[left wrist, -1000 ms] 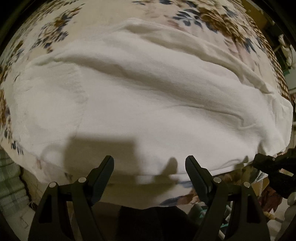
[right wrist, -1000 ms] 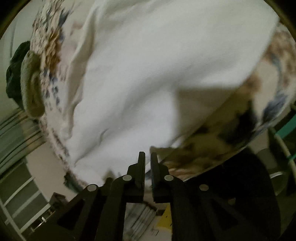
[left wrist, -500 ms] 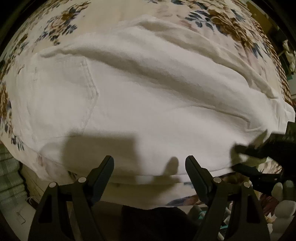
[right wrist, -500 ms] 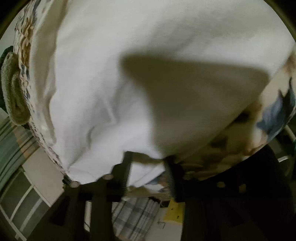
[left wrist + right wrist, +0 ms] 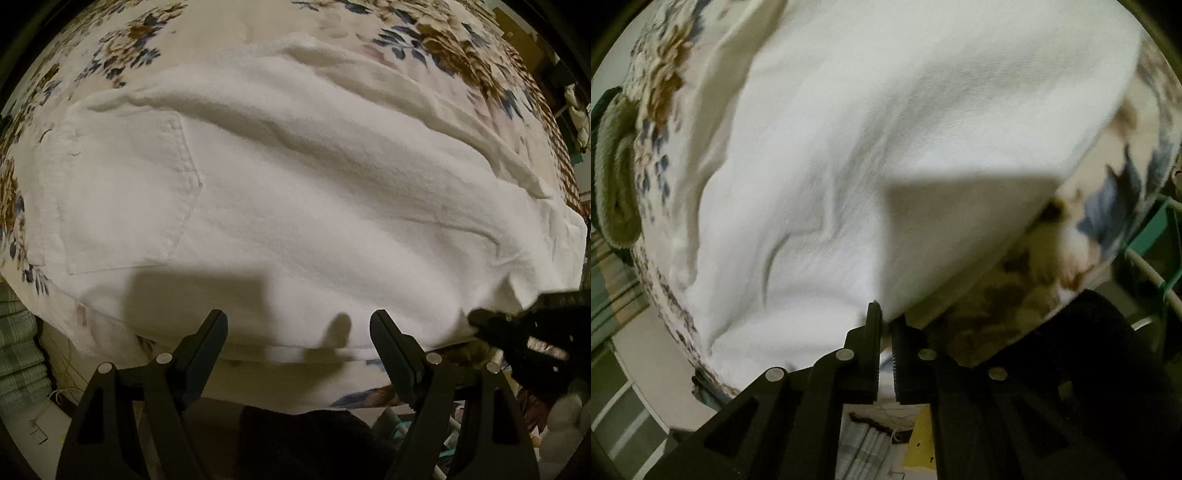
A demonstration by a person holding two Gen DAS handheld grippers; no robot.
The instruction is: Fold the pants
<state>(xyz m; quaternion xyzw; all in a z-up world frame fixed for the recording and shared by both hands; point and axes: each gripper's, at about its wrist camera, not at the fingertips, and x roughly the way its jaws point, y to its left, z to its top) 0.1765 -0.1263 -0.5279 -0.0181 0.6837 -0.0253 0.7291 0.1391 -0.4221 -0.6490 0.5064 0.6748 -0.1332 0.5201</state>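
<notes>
Pants [image 5: 295, 206] edge blurred; right gripper [image 5: 886, 325] fingers pinch hem; left gripper [image 5: 299, 332] fingers apart.

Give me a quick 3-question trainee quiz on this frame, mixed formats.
1. True or false: the left gripper is open, holding nothing.
2. The right gripper is shut on: A) the pants' hem corner B) the green towel C) nothing
3. Fill in: the pants lie on a ___-patterned cover.

Key: 1 true; 2 A; 3 floral.
</notes>
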